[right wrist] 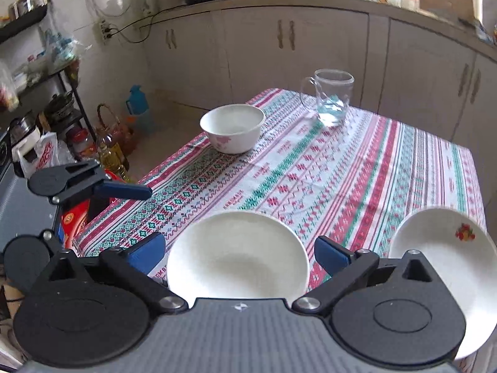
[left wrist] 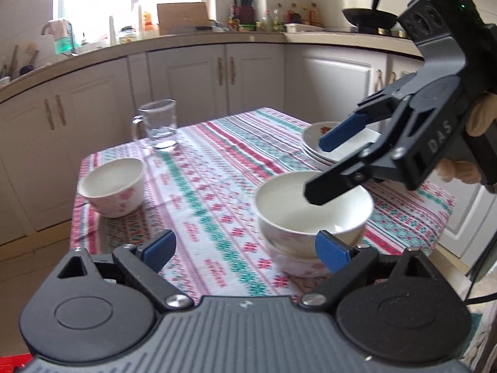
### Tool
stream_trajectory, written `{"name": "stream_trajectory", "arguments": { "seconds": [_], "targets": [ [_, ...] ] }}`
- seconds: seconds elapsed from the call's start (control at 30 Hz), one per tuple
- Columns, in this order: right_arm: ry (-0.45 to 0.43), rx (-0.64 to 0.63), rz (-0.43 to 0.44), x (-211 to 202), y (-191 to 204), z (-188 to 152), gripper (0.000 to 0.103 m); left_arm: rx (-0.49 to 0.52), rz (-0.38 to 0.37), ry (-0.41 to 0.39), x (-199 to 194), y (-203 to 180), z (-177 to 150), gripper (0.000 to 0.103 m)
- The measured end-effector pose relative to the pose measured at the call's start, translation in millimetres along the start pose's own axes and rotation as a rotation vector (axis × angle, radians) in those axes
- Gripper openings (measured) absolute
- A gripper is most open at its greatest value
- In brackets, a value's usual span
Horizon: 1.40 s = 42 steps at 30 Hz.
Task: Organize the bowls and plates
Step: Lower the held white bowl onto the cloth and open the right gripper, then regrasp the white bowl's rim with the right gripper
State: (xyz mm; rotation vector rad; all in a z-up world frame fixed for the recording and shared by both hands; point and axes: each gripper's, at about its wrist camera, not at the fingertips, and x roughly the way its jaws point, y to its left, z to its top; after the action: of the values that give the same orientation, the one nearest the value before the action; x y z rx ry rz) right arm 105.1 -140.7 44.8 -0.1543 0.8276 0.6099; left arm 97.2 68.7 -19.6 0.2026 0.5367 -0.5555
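The lone floral bowl [left wrist: 111,186] sat at the table's far-left corner near the glass mug [left wrist: 158,124], well apart from the stacked bowls [left wrist: 310,217]; the left gripper [left wrist: 245,248] was nearer it, jaws wide, holding nothing; the right gripper [right wrist: 239,253] hung over the stack, fully open, empty.

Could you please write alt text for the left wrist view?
Two stacked white bowls sit on a striped tablecloth, with the open right gripper above them, before a plate stack. A lone bowl and glass mug stand further left.
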Motion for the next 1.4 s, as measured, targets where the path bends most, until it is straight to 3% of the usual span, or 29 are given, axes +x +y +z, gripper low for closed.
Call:
{"name": "stream_trajectory", "arguments": {
  "seconds": [0.37, 0.67, 1.1, 1.4],
  "targets": [
    [-0.031, -0.118, -0.027, 7.5, 17.3, 48.5, 0.103, -0.058, 0.107, -0.049, -6.1, 43.1, -2.9, 0.096],
    [-0.03, -0.196, -0.027, 36.5, 23.3, 92.6, 0.103, -0.073, 0.182, -0.069, 12.1, 80.7, 0.7, 0.096],
    [-0.009, -0.252, -0.017, 96.1, 22.6, 149.6, 0.103, -0.057, 0.219, -0.074, 52.6, 116.5, 7.9, 0.096],
    [0.04, -0.29, 0.008, 149.2, 14.7, 166.4, 0.103, -0.035, 0.218, -0.067, 81.9, 126.6, 12.2, 0.097]
  ]
}}
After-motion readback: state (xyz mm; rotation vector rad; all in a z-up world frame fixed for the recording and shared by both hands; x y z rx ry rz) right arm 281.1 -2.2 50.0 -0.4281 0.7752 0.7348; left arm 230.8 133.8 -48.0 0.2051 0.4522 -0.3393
